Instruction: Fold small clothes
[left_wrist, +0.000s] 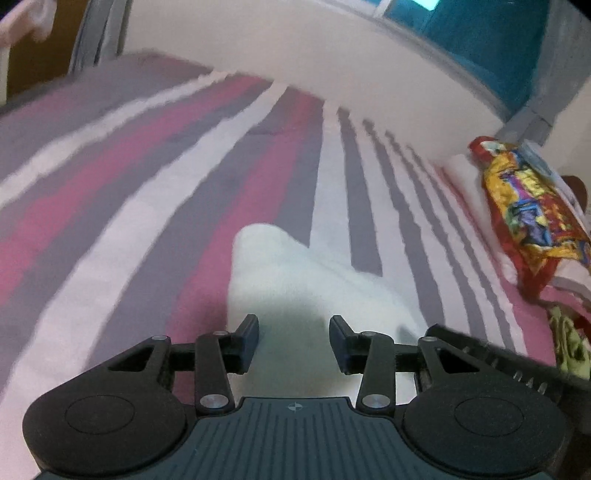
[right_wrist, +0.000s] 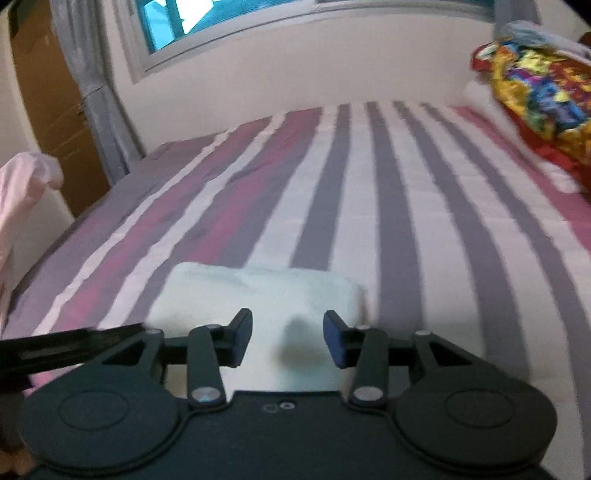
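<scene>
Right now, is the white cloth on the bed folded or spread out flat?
Folded. The white cloth sits on the striped bedspread as a compact, thick block with rounded, doubled edges.

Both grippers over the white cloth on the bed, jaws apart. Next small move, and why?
Probably lower both and close on the near edge. The left gripper and right gripper both stand open with nothing pinched, hovering above the white cloth, which lies as a soft, already doubled-looking pad on the striped bedsheet. A grip on that edge would allow another fold. Blur hides the exact edge.
</scene>
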